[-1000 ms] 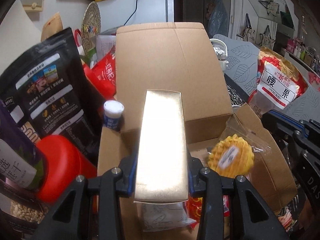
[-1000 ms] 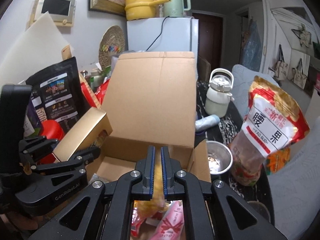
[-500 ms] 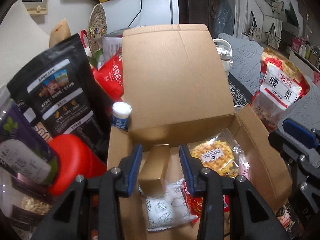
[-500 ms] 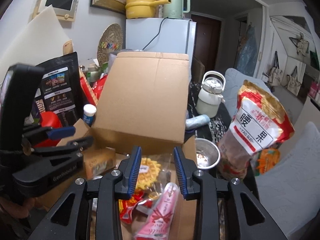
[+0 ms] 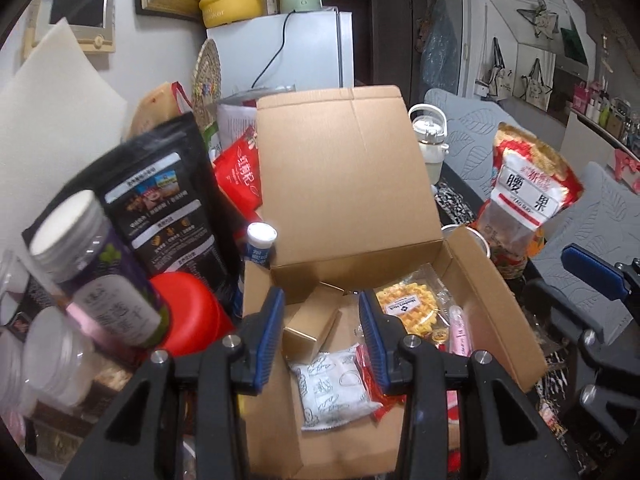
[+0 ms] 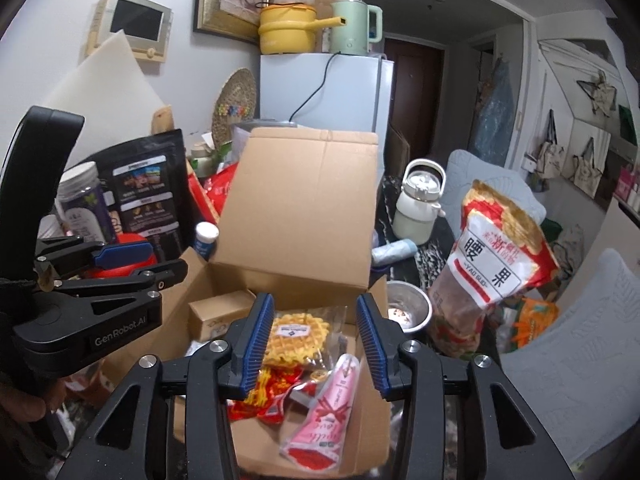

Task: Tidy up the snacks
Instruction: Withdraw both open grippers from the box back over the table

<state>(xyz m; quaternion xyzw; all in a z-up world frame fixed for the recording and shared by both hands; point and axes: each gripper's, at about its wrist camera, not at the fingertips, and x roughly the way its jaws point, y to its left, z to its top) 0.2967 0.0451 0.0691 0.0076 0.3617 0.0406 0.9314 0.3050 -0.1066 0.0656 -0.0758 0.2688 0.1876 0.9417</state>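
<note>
An open cardboard carton [image 5: 500, 312] [image 6: 304, 200] stands in front of me with its lid flap up. Inside lie a gold box [image 5: 312, 324] [image 6: 220, 314], a waffle pack [image 5: 408, 306] [image 6: 298, 338], a white patterned pack [image 5: 336, 384], a pink pack [image 6: 332, 412] and red packs [image 6: 264, 396]. My left gripper [image 5: 320, 332] [image 6: 164, 260] hovers above the carton's left side, jaws apart and empty. My right gripper [image 6: 316, 328] [image 5: 548, 272] hangs over the waffle pack. Its jaws are opening, with nothing between the pads.
Left of the carton crowd a black pouch [image 5: 168, 208], a purple-labelled jar [image 5: 100, 264], a red lid [image 5: 188, 308] and a white-capped tube [image 5: 260, 244]. On the right stand a red cashew bag [image 6: 496, 264], a steel bowl [image 6: 406, 312] and a white kettle [image 6: 416, 204].
The left gripper let go of the gold box, which now lies in the carton, and rose. The right jaws opened and released the waffle pack into the carton, then drew back.
</note>
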